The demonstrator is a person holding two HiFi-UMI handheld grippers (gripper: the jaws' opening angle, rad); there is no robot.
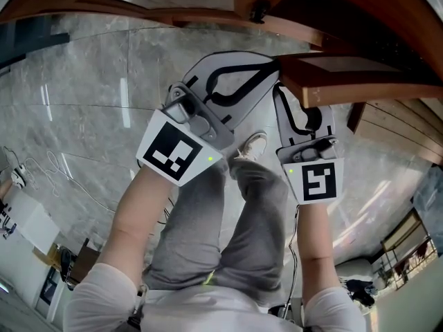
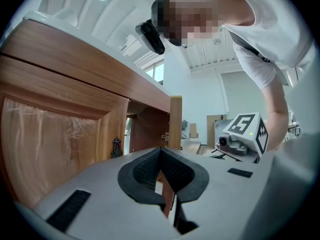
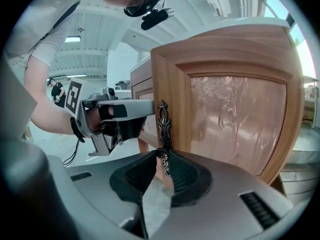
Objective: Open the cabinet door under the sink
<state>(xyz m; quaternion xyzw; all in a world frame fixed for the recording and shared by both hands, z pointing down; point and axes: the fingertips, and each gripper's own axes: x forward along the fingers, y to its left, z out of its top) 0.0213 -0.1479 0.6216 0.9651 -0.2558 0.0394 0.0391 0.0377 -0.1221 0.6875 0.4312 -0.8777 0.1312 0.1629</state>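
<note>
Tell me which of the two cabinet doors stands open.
The door whose ornate handle the right gripper clamps: it is swung out from the cabinet. The other door lies shut, flush in its frame.

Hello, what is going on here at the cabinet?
A person holds a gripper in each hand at a wooden cabinet. The right gripper is shut on the ornate handle of the cabinet door, which stands swung partly open. The left gripper hangs alongside, jaws together on nothing.
</note>
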